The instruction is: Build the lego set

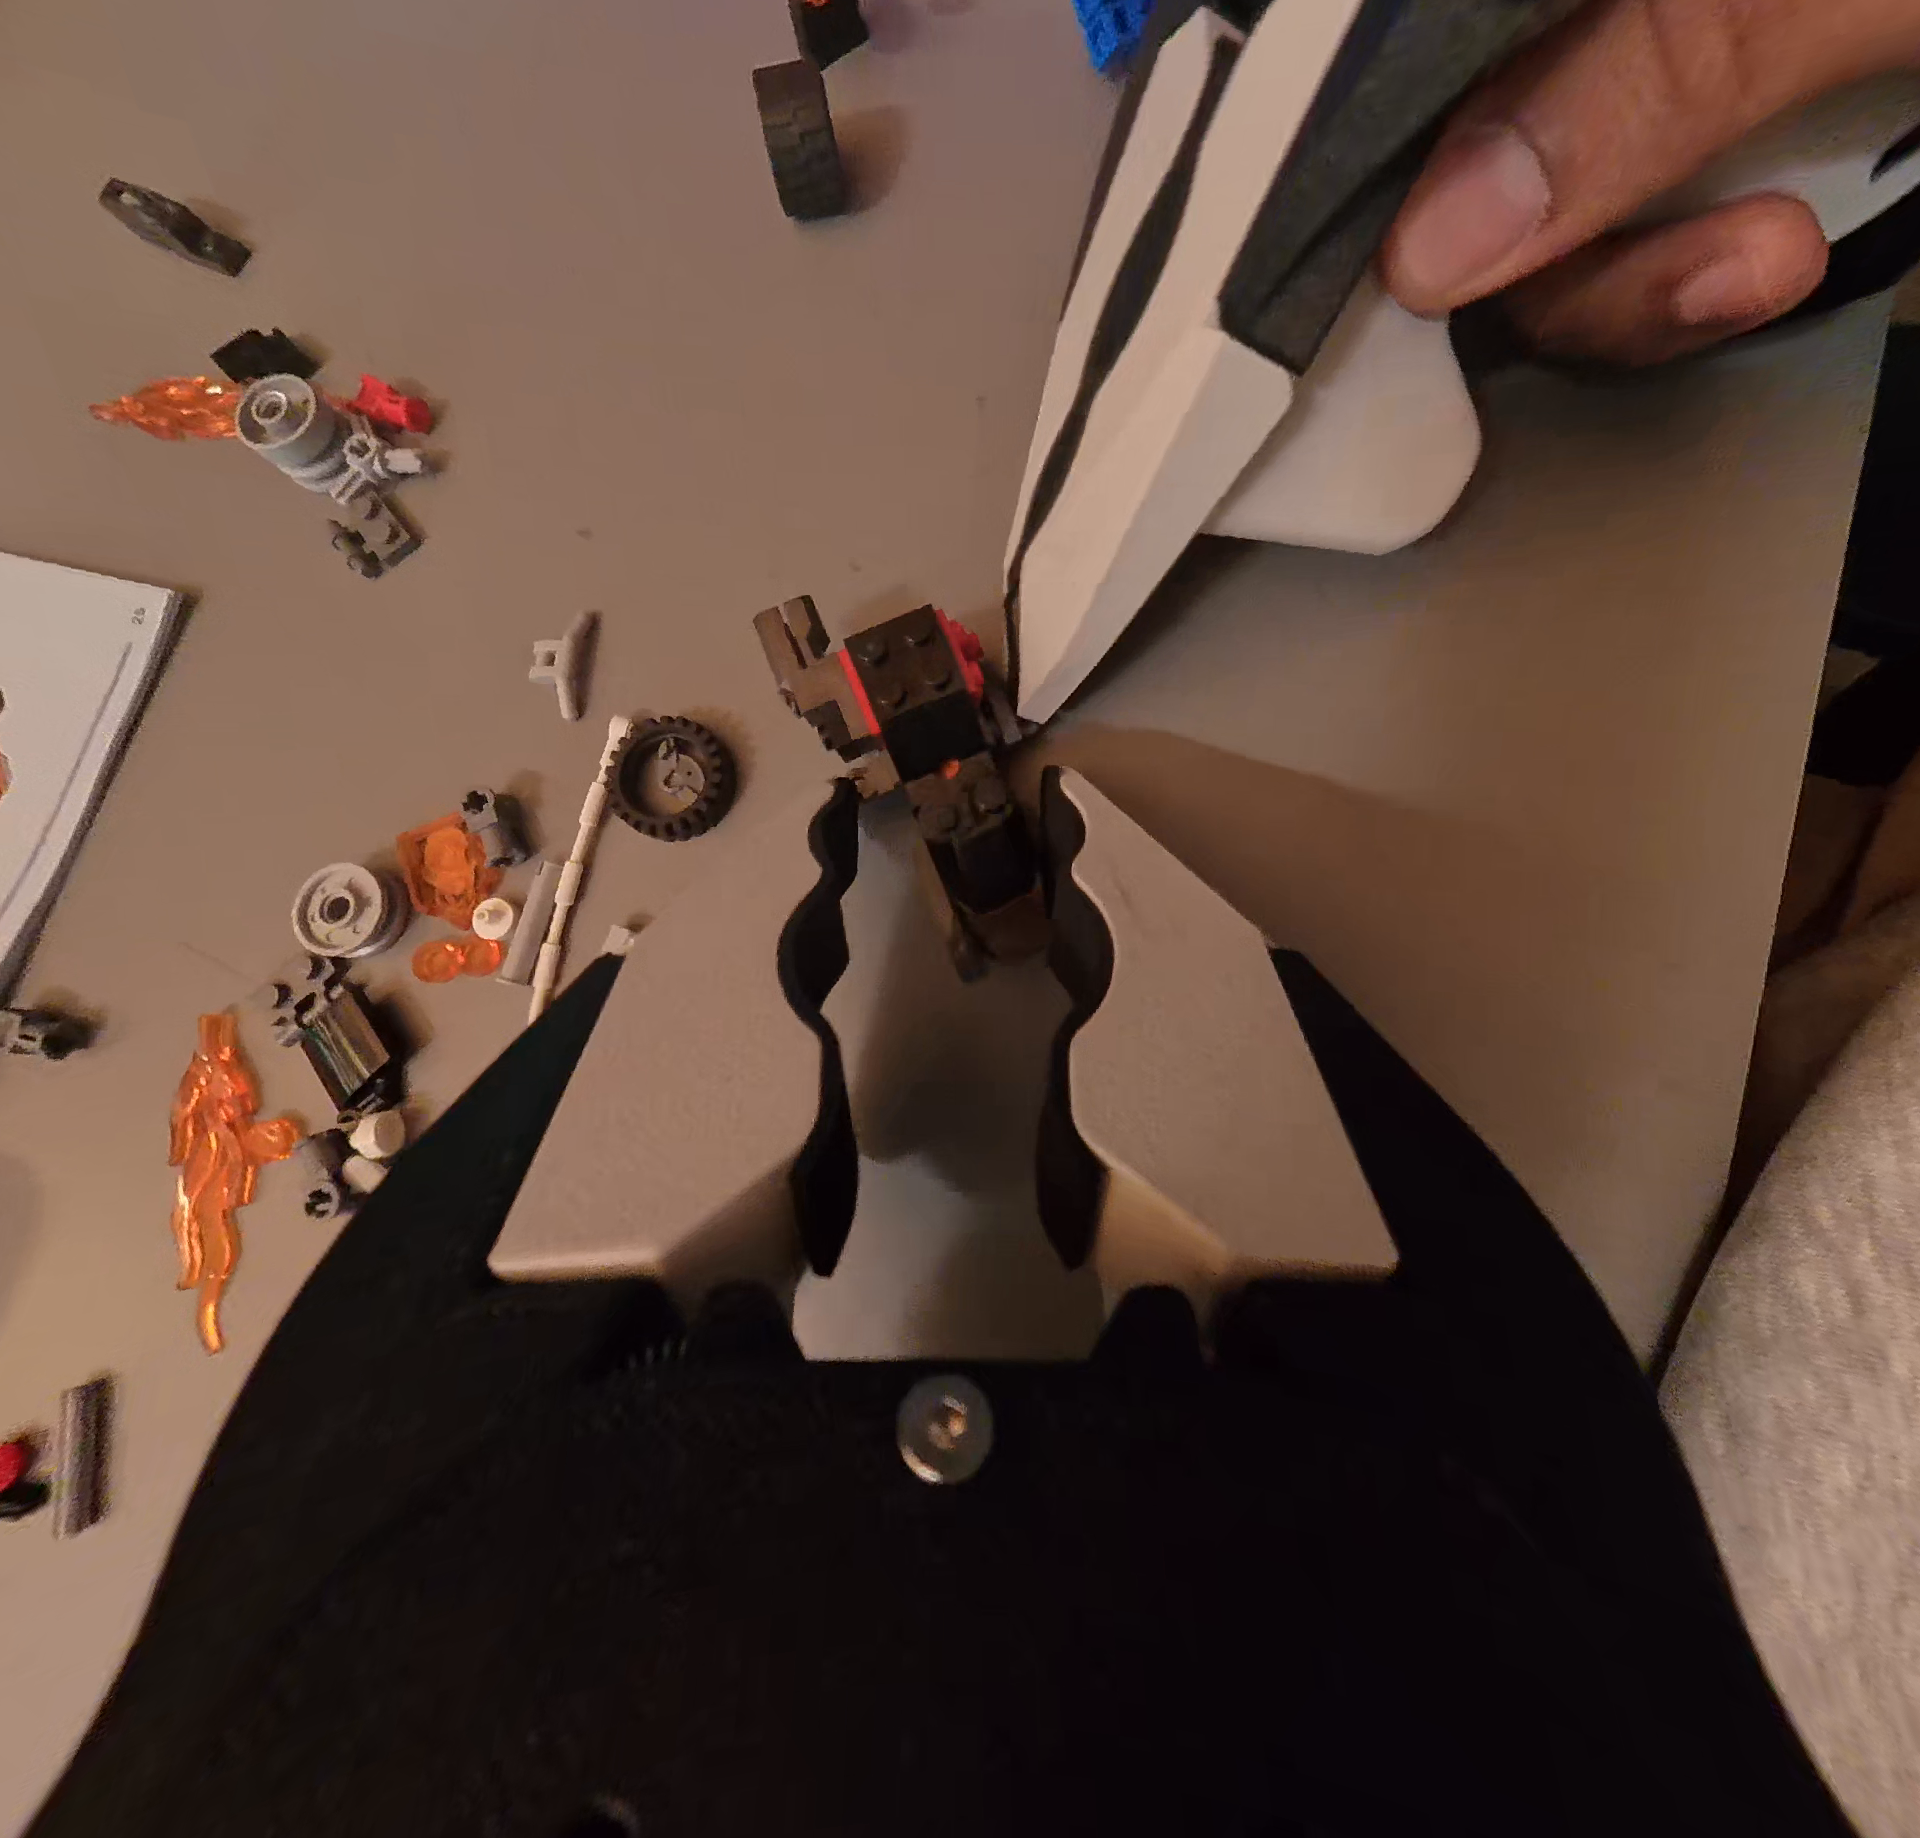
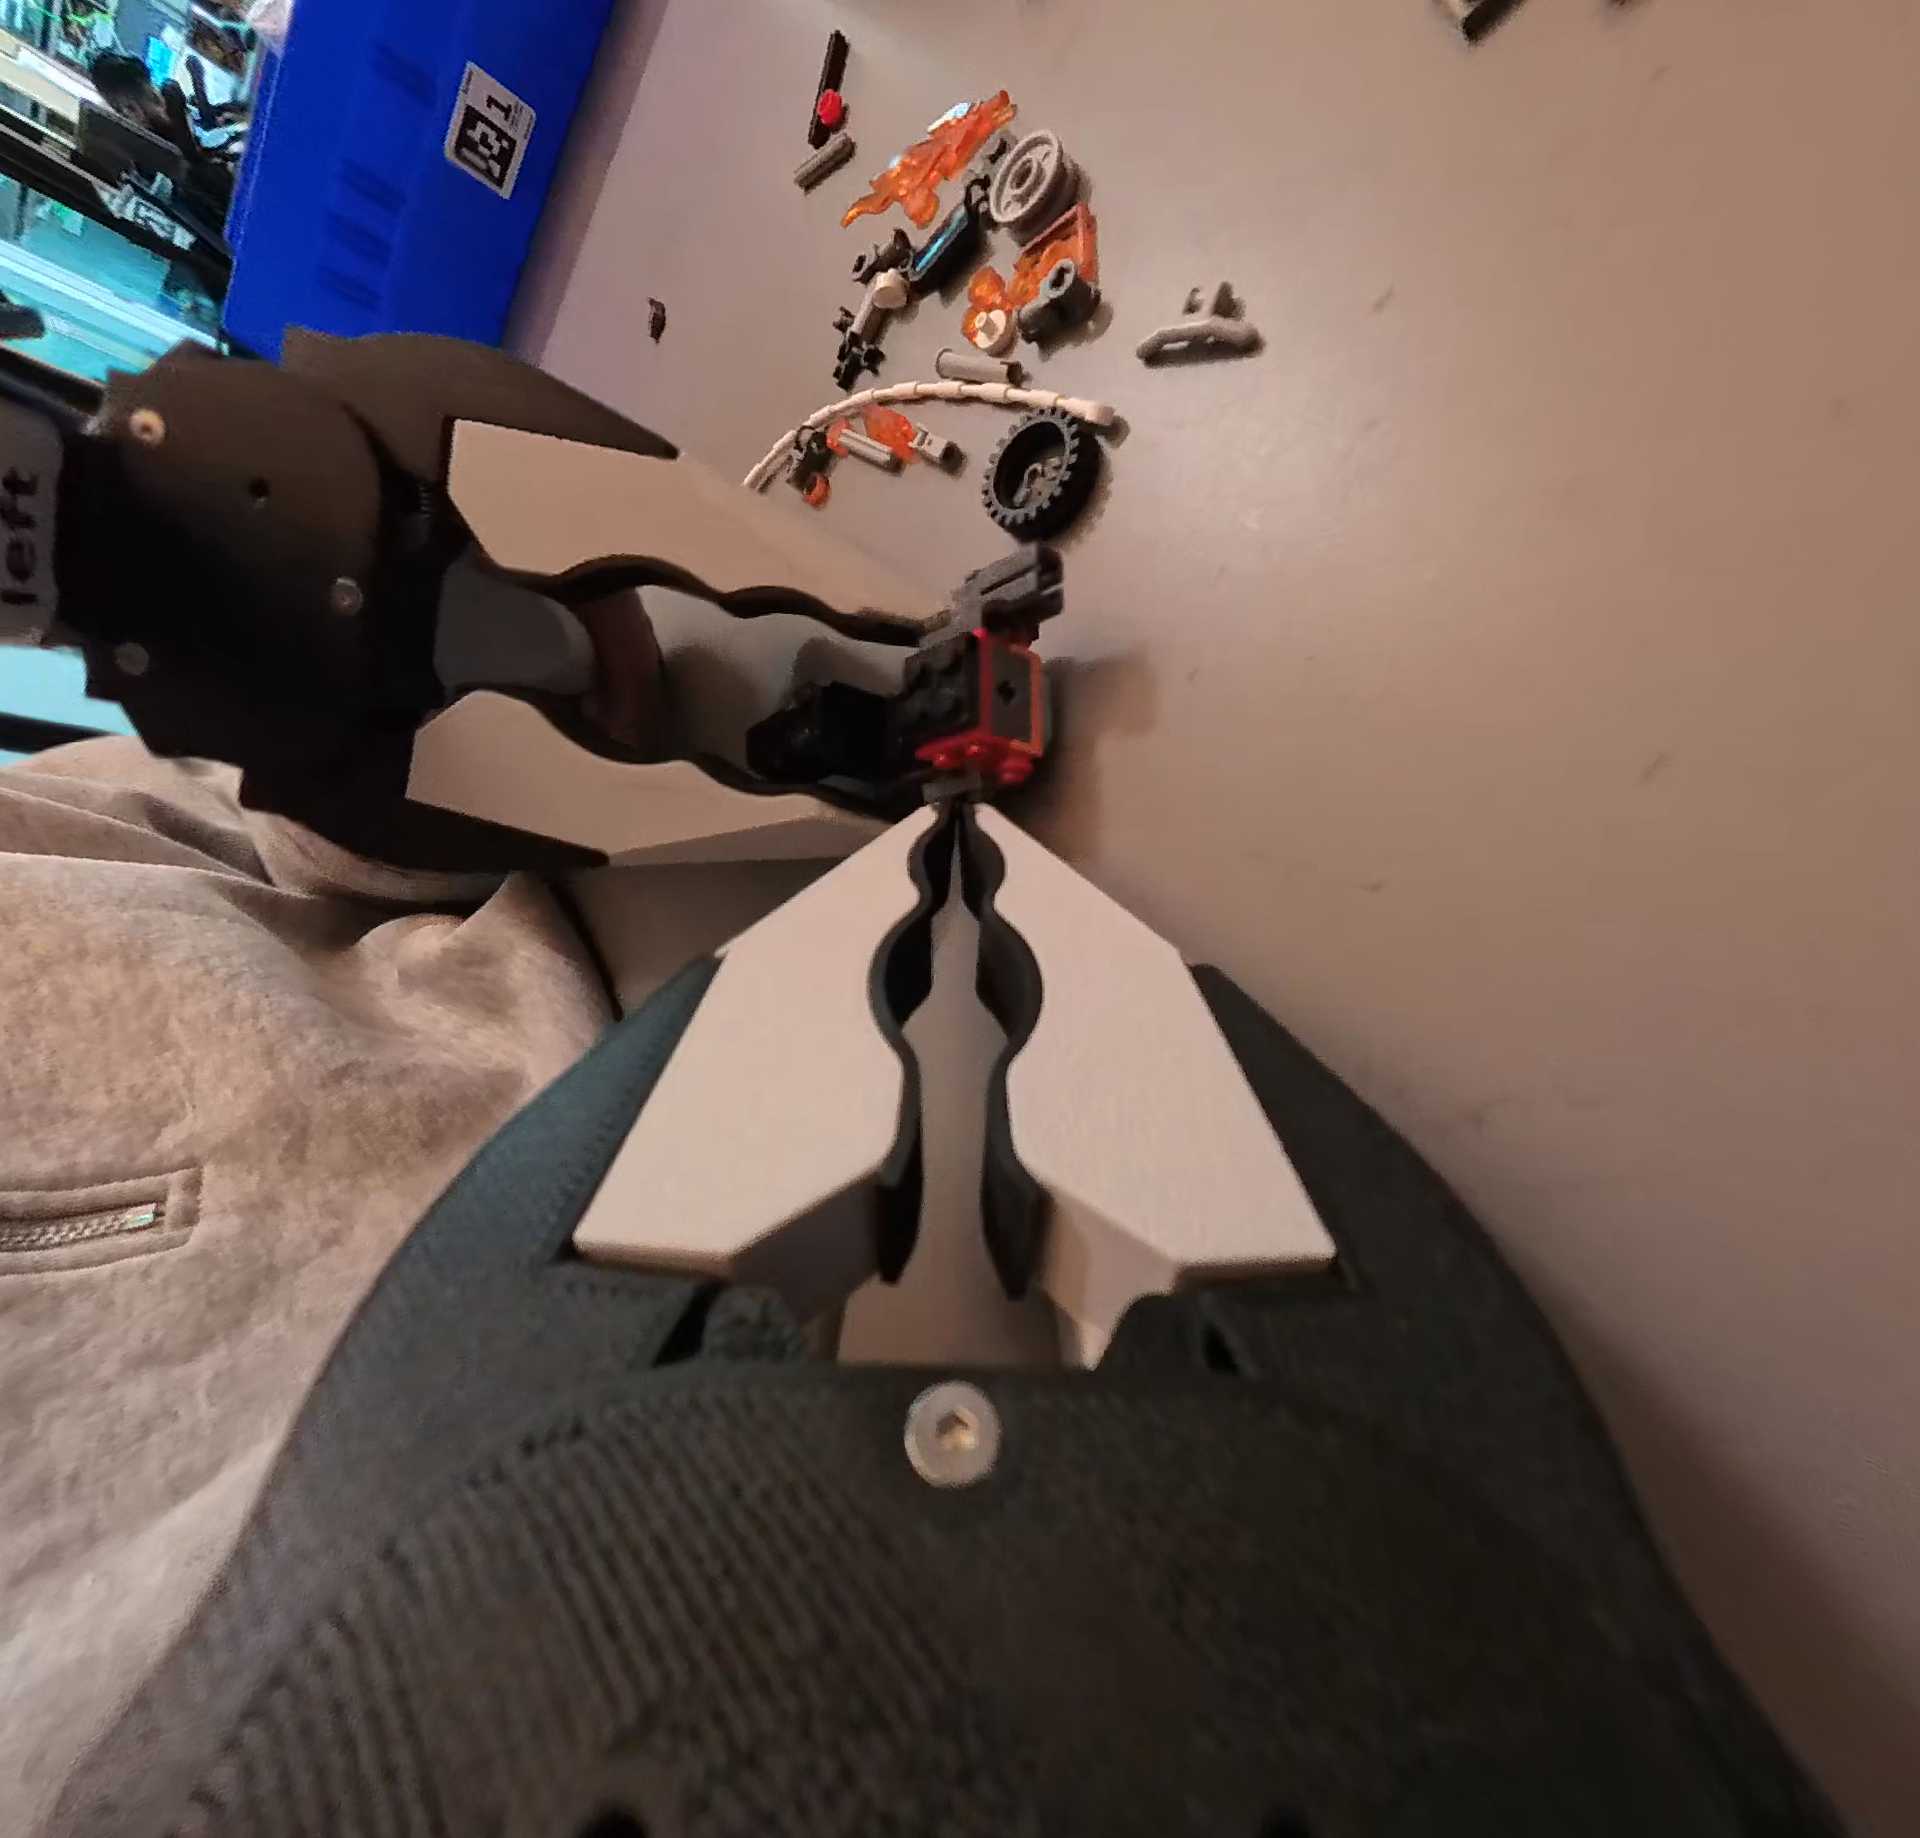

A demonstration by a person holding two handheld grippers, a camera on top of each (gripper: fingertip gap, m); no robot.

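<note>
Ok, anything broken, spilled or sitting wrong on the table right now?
Nothing damaged. Loose parts lie scattered left of the black-and-red assembly, a black tyre flat among them. The left gripper holds the assembly; the right gripper pinches its red end.

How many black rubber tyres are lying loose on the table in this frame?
2. One small tyre lies flat just left of the black-and-red lego assembly held by the left tool. A wider tyre stands on edge farther up the table. Others may be out of view.

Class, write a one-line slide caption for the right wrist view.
Right gripper pinches the red plate on the black-and-red lego assembly held by the left gripper.
</note>
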